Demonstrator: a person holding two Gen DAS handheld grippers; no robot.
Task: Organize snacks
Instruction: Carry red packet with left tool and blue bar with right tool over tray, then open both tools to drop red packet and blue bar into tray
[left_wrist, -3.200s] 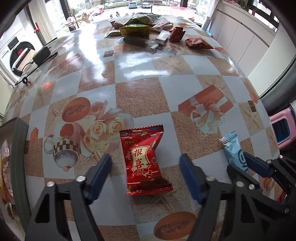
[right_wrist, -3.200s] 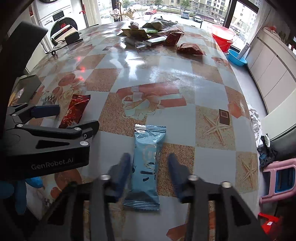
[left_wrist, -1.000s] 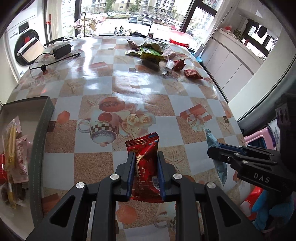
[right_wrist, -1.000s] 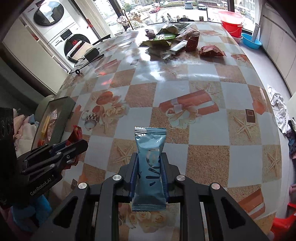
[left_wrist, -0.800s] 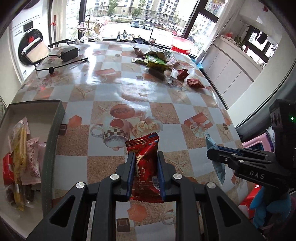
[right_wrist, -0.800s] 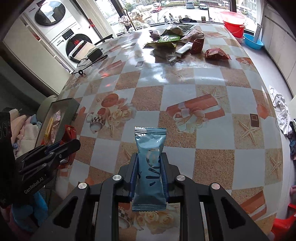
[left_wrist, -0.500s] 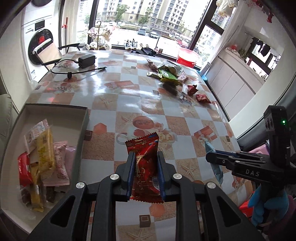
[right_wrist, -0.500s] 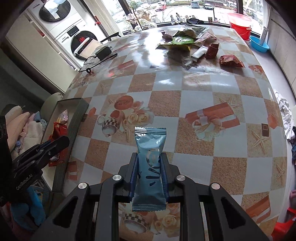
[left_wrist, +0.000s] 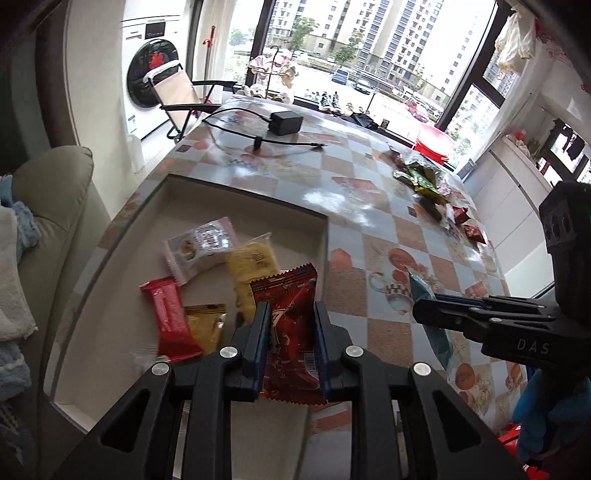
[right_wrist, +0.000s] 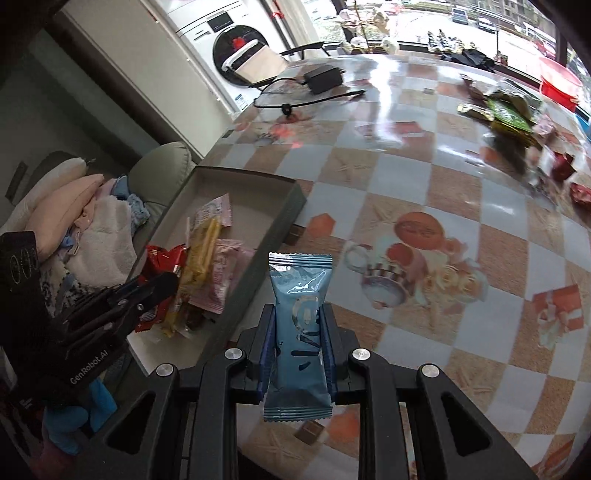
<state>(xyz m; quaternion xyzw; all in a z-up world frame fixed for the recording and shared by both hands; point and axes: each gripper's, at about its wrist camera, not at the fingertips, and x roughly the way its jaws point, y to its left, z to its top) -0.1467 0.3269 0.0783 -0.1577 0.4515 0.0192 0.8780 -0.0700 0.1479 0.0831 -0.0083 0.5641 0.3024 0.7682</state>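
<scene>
My left gripper (left_wrist: 290, 314) is shut on a red snack packet (left_wrist: 290, 332) and holds it in the air over the near right part of the open box (left_wrist: 243, 192). The box holds several snacks: a pink pack (left_wrist: 197, 245), a yellow pack (left_wrist: 251, 269), a red bar (left_wrist: 168, 314). My right gripper (right_wrist: 298, 321) is shut on a blue snack packet (right_wrist: 300, 325), held above the table just right of the box's wall (right_wrist: 273, 229). The left gripper also shows in the right wrist view (right_wrist: 155, 284), over the box.
A pile of loose snacks (left_wrist: 424, 181) lies at the far right of the checkered table (left_wrist: 369, 229). A black charger with cable (left_wrist: 286, 123) lies at the far end. A sofa with clothes (right_wrist: 92, 221) stands left of the table, beyond its edge.
Both grippers, each holding its packet, have swung left. The left one now hangs over the box; the right one has come up beside the box's wall.
</scene>
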